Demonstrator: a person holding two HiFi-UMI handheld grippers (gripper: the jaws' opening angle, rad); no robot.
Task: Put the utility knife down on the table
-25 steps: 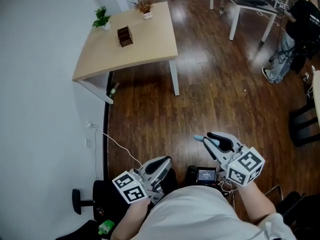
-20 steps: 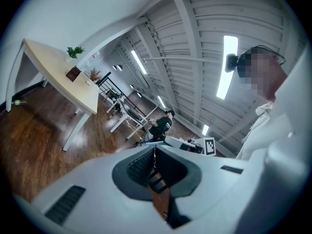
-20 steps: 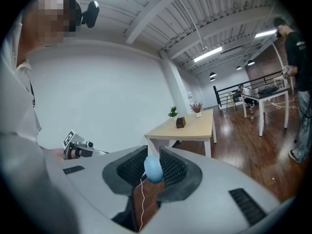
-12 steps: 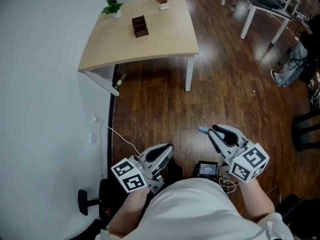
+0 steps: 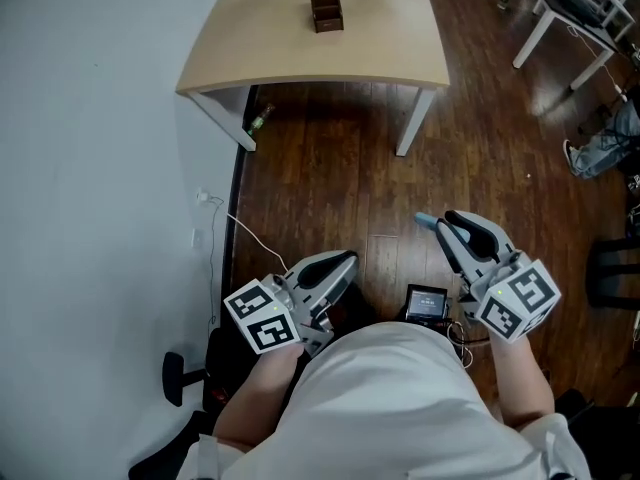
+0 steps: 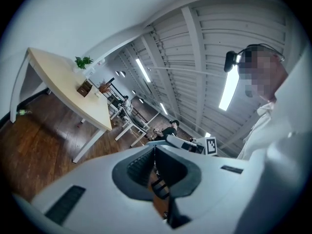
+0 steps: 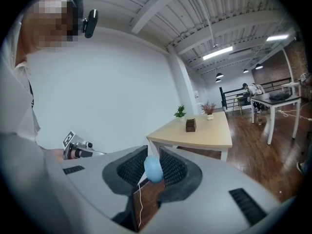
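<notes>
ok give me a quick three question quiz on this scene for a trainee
1. True or false: the utility knife already lies on the table.
2. Which gripper holds the light blue knife? A the left one, B the right one.
3. Fill in: the brown box stands on the ____.
Key: 1 false; 2 B, the right gripper, tongs shut on it; 3 table.

Left gripper [image 5: 343, 261] held low, jaws together — right gripper [image 5: 446, 229] clamped on the utility knife [image 5: 424, 219].
</notes>
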